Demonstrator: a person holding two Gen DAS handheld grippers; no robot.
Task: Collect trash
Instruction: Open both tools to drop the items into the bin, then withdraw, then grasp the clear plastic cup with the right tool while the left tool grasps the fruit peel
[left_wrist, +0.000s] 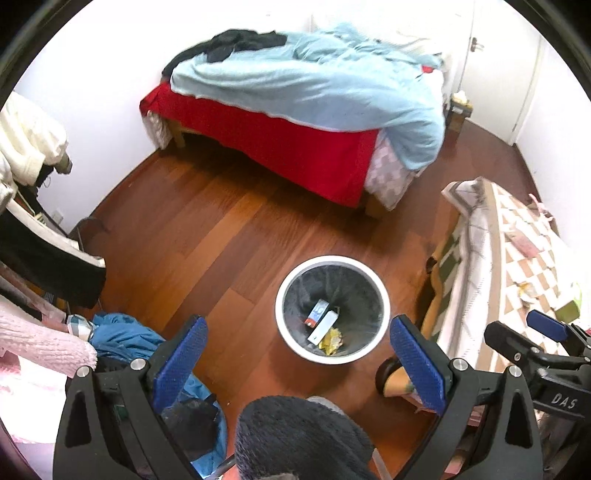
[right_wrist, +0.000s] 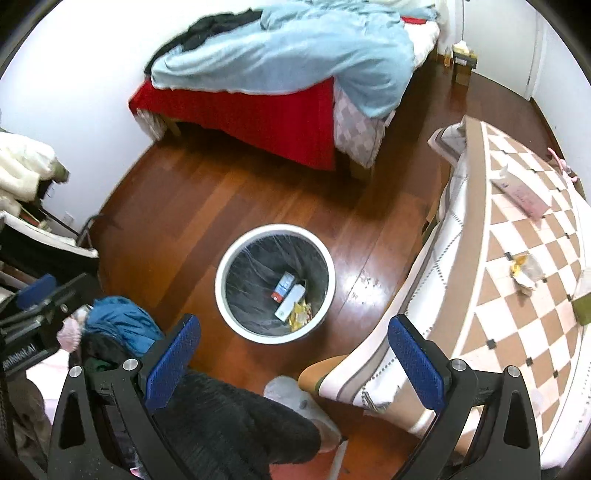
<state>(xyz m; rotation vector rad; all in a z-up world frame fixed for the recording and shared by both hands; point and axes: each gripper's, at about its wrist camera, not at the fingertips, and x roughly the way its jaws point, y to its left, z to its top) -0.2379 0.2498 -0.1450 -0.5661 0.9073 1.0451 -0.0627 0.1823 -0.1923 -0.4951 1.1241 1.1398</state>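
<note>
A white round bin with a dark liner stands on the wood floor. Inside lie a red-and-blue carton, a white box and a yellow wrapper. My left gripper hovers open above the bin's near side, nothing between its blue pads. My right gripper is open too, empty, over the bin's near rim and the table edge. A crumpled wrapper lies on the checkered table. A pink-white packet lies farther back.
A bed with red sheet and light blue blanket fills the far side. Blue clothes are heaped at the left by a dark rack. A person's dark furry slipper and a grey one stand on the floor below. A green box sits at the table's right.
</note>
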